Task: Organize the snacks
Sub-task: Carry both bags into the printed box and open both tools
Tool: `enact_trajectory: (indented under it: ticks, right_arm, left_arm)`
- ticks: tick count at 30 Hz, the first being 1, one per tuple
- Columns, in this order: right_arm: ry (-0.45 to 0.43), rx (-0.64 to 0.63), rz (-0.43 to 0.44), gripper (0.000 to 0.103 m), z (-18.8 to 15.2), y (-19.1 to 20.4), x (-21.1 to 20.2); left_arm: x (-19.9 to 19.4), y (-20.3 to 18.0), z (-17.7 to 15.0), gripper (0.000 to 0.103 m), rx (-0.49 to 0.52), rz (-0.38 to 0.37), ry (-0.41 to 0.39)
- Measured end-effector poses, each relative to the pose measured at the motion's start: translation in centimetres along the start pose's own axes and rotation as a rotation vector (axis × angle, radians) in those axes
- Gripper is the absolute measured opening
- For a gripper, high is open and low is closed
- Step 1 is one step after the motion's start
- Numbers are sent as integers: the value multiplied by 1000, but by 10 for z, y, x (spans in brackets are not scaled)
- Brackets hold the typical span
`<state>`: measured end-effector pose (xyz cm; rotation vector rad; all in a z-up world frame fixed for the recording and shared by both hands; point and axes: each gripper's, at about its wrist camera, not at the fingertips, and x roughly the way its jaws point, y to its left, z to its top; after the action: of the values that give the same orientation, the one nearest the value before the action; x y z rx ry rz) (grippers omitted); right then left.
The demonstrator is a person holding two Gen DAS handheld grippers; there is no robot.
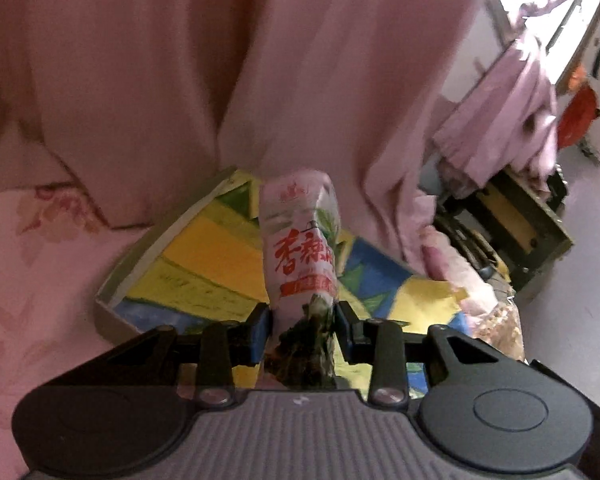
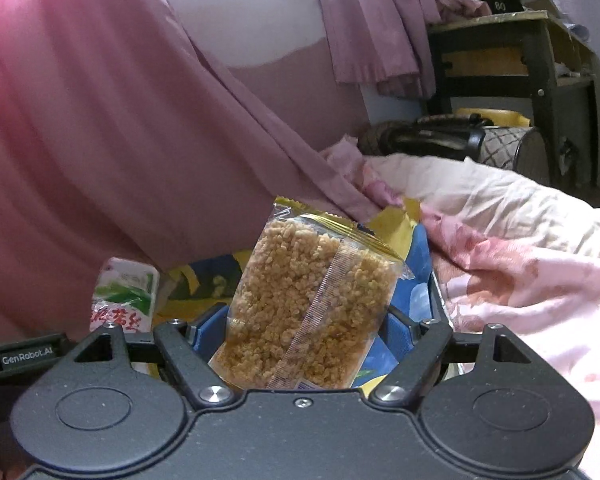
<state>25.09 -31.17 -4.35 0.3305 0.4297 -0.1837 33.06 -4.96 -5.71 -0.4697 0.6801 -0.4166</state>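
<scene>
Left wrist view first: the left gripper [image 1: 302,322] is clamped on a white snack packet with red lettering and green leaf print [image 1: 298,240], its blue pads pinching the packet's dark lower end while the rest stands up in front of the camera. Just behind and below it lies a shallow cardboard box with a bright yellow, blue and green patterned inside [image 1: 204,256], sitting on a pink floral bedsheet [image 1: 32,280]. This view alone shows the box's pale left wall and near corner. Beyond hangs a pink curtain [image 1: 140,80], and far right a dark wooden table with a yellow drawer front [image 1: 516,220] under a bright window.

Over to the right wrist view: the right gripper [image 2: 306,326] holds a clear plastic packet of golden crumbly puffed-grain cake with a yellow sealed top [image 2: 312,300], jaws set fairly wide around its lower part, the packet tilted up and right. Only here do you see the two packets together: the white one [image 2: 126,294] pokes up at lower left, apart from the grain cake. Behind them sit blue and yellow patches of the box [image 2: 416,248], then a rumpled floral quilt [image 2: 520,240] on the right, a dark quilted bag [image 2: 496,144], and the table [image 2: 500,60] at the back.
</scene>
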Motion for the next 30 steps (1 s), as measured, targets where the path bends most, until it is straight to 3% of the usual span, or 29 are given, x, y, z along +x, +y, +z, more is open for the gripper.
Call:
enact_trajectory:
  ticks: [9,21,27,30]
  right_arm:
    - [96,-63,-41,81,-14,9,26]
    - [138,-60,-55,83,-10,9,33]
    - [155,-40,-72,92,-9,5,32]
    - [148,-30,-69,94,-5,4,26]
  left_arm:
    - [13,7,-8,42,7,30,33]
    - [12,-4,-12,53,94,89,56]
    - [5,-8,-11,60,90,123,62]
    - [-1,-9,-9,71,82,124,62]
